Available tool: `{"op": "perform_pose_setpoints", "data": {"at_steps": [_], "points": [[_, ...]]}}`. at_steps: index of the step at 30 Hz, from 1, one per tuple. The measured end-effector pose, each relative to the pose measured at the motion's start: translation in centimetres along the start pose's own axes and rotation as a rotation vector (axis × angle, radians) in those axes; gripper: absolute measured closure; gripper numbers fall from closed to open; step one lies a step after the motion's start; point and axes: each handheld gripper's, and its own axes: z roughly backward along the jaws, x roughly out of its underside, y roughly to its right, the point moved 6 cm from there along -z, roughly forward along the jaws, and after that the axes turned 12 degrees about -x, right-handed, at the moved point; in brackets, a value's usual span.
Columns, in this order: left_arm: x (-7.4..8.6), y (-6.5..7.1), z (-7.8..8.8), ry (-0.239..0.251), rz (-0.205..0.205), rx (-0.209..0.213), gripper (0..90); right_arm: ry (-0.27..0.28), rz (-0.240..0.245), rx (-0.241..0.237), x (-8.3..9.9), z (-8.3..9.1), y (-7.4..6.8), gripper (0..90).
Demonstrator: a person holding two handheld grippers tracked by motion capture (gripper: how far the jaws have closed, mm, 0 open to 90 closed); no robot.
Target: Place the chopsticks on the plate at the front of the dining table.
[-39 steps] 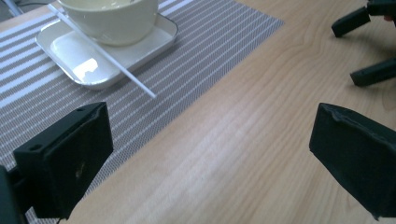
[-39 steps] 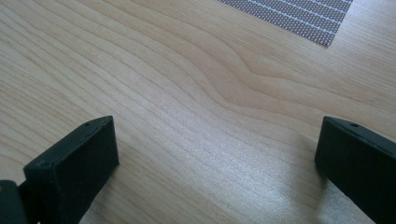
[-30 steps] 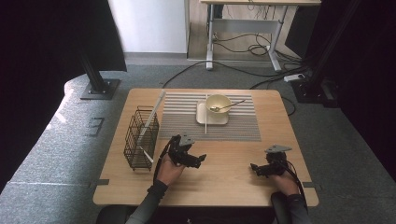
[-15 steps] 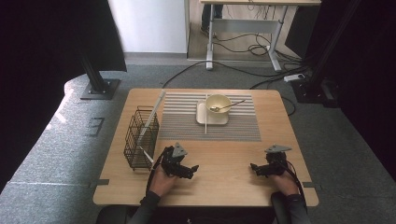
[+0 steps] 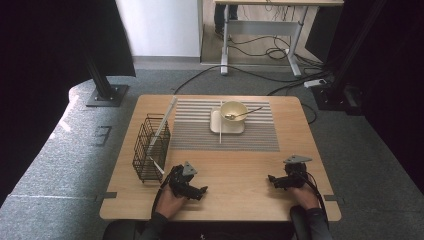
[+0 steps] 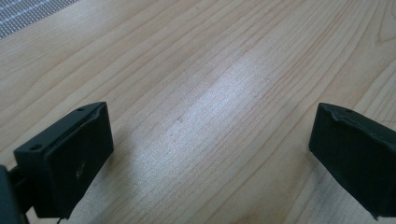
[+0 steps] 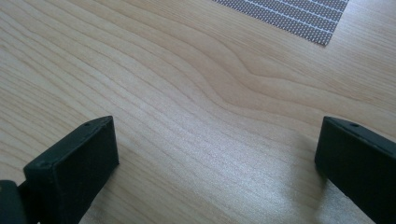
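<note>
A cream bowl (image 5: 233, 110) with a spoon (image 5: 245, 113) in it stands on a pale square plate (image 5: 227, 123) on the grey striped mat (image 5: 225, 136). A thin white stick (image 5: 220, 122) lies on the mat beside the plate. My left gripper (image 5: 201, 191) rests low over the bare wood near the table's front left, open, its jaws wide apart (image 6: 210, 154) with nothing between them. My right gripper (image 5: 271, 179) sits near the front right, open too (image 7: 215, 158), over bare wood.
A black wire rack (image 5: 151, 147) stands at the table's left side with a flat board (image 5: 164, 122) leaning in it. The wooden table (image 5: 240, 170) ends close behind both hands. A corner of the mat (image 7: 299, 16) lies ahead of the right gripper.
My left gripper has drawn back toward the front edge and turned to the right. The right gripper has stayed where it was.
</note>
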Motion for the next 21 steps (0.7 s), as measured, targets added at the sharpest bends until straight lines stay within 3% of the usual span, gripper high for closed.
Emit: {"op": "perform_pose_setpoints", "data": {"at_steps": [2,15,21], "points": [[0.1,0.1,-0.2,-0.022,-0.011,0.001,0.0,0.000,-0.001,0.000,0.0,0.0,0.0,0.0],[0.1,0.2,-0.2,-0.026,-0.004,-0.003,0.0,-0.013,0.013,0.027,-0.3,0.1,-0.2,0.0],[0.1,0.2,-0.2,-0.024,-0.003,-0.003,0.0,0.020,0.023,0.004,-1.2,0.6,-0.9,0.0]]}}
